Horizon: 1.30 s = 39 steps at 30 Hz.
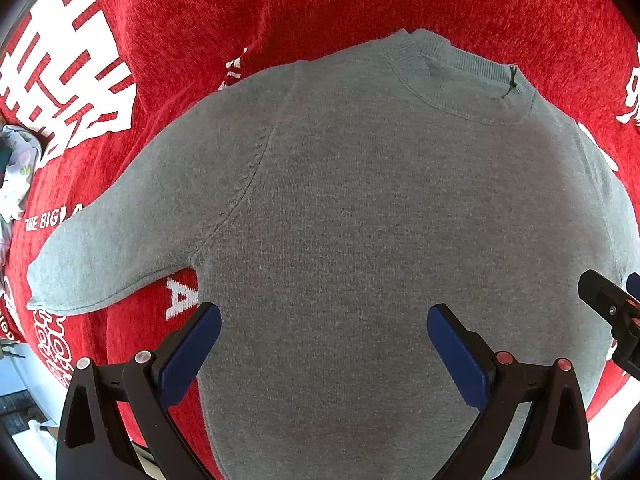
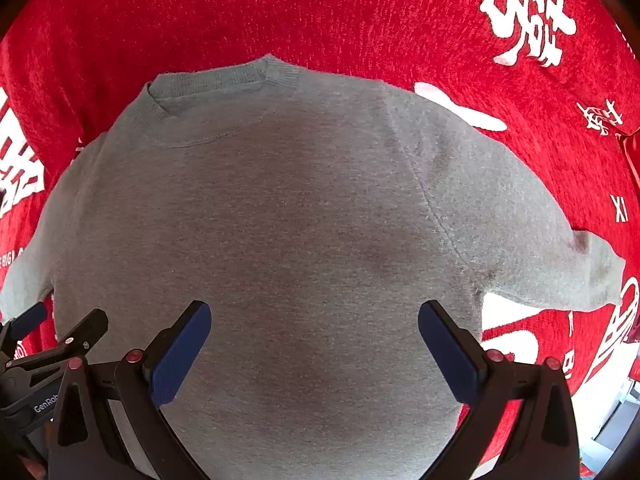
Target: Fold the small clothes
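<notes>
Blue pads (image 1: 192,356) of the left gripper (image 1: 324,354) are seen nearest, spread wide with nothing between them; only grey knit lies below the gap. In the right view the right gripper (image 2: 314,350) is held the same way, its jaws wide apart and empty. Both are placed over the lower body of the sweater (image 1: 360,220), and whether the pads touch the fabric cannot be told.

One sweater is counted, grey and small, laid flat and face up on a red cloth (image 1: 192,32) with white print. Its collar (image 1: 476,80) points away from the cameras. Two short sleeves are counted: the left sleeve (image 1: 104,252) is spread outward over the cloth, and the right sleeve (image 2: 560,256) is spread to the other side, its cuff a little crumpled. Two grippers are counted, four pads in all. At the left border of the left view a pale patterned item (image 1: 16,168) is partly seen; what it is cannot be told.

The knit is judged soft, light and limp, with no stiffness, so it is expected to sag and drag when only one point is lifted. It does not seem slippery or fragile, but it can stretch. A good hold is judged to be at a sleeve cuff and at the hem or side edge of the same side, pinched together.
</notes>
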Tool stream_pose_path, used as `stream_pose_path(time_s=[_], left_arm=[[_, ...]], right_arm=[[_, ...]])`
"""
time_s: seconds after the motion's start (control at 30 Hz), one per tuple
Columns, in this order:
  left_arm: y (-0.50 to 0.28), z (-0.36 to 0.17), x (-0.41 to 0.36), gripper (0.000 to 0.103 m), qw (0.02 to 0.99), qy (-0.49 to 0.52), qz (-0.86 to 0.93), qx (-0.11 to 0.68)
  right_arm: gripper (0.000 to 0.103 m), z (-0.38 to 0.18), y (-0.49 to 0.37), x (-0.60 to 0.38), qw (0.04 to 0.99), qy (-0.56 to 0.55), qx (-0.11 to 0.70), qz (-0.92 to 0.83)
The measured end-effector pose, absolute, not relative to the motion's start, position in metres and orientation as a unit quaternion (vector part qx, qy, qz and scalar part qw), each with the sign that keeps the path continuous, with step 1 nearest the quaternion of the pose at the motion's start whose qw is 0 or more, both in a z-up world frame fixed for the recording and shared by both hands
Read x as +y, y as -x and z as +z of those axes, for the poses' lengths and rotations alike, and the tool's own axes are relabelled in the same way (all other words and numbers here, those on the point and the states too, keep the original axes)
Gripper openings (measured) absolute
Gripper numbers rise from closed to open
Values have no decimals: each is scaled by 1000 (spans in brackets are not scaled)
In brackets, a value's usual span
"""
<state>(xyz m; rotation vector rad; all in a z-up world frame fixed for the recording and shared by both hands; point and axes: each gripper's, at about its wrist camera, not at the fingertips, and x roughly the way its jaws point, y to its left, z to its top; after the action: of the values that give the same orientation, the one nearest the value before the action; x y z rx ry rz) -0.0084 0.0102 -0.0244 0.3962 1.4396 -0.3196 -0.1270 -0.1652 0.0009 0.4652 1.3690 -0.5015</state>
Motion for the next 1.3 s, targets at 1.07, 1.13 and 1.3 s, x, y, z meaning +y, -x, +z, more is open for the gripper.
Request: stream_pose_path(time_s=[1.07,1.13,1.3], left_arm=[[7,-26,21,103,724,-172,-143,653],[7,-26,22,103,724,-171,-143,653],[7,-25,24,103,724,-170,-144,653]], right_arm=[[103,-1,120,-157,723,-209,618,-229],[103,-1,120,-157,724,-206,617,-229],[103,1,119,-156,729,-201,612,-230]])
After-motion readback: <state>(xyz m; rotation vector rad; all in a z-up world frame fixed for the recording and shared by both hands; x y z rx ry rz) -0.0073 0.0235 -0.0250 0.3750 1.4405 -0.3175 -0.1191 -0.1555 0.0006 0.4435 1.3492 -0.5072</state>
